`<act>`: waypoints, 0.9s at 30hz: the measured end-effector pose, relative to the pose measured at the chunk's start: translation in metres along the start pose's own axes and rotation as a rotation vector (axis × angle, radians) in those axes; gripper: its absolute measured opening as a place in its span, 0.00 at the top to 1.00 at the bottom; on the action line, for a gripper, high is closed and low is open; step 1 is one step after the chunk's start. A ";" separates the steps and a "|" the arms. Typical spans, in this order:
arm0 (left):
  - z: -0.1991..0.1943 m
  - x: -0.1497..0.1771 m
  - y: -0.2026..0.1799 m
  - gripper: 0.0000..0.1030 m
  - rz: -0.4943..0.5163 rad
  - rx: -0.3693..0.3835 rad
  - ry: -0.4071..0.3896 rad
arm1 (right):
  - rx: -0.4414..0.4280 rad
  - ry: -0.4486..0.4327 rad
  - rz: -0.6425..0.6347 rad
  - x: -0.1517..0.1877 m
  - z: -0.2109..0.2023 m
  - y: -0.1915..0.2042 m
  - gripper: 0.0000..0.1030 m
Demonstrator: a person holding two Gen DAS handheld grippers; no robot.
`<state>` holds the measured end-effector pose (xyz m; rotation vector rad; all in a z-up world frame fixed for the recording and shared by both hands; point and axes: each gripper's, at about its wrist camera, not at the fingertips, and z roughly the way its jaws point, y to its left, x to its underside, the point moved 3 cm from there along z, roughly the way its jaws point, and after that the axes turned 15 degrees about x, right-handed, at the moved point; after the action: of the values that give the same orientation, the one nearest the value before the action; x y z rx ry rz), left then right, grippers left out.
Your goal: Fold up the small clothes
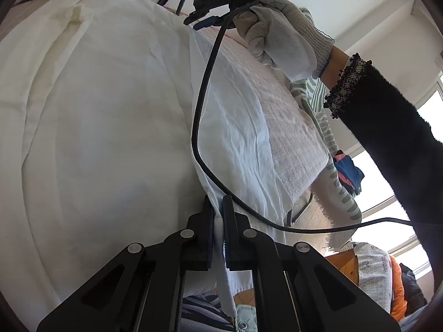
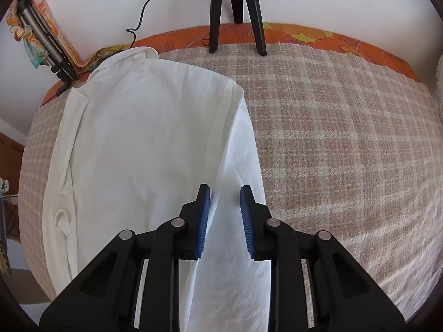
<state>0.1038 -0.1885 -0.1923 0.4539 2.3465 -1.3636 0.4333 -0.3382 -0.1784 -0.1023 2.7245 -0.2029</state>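
Note:
A white shirt (image 2: 138,138) lies spread on a pink plaid blanket (image 2: 332,138). In the left wrist view the same shirt (image 1: 97,110) fills the left half, with a fold rising toward the camera. My left gripper (image 1: 218,215) is shut on an edge of that white cloth, which runs between its pads. My right gripper (image 2: 224,191) points down over the shirt's right edge with its blue pads apart and the cloth lying flat beneath the gap. In the left wrist view a gloved hand holds the right gripper (image 1: 203,18) at the far end of the shirt.
A tripod's black legs (image 2: 235,13) stand on the blanket's far edge beside an orange floral cloth (image 2: 304,34). A folded tripod (image 2: 41,41) leans at the back left. A black cable (image 1: 205,110) loops over the shirt. A green striped cloth (image 1: 326,138) hangs off the right side.

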 end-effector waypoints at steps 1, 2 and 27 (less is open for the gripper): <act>-0.001 0.000 0.000 0.96 0.001 0.004 -0.002 | 0.007 -0.002 -0.010 -0.001 0.001 0.002 0.94; -0.001 0.000 0.001 0.97 -0.002 0.010 -0.005 | 0.026 -0.010 -0.024 -0.002 0.001 0.004 0.95; -0.023 0.003 0.019 0.95 -0.096 0.013 -0.067 | -0.089 -0.173 -0.117 -0.012 -0.059 0.041 0.66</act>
<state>0.1059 -0.1589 -0.1970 0.2977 2.3330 -1.4149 0.4186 -0.2888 -0.1268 -0.2919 2.5564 -0.1014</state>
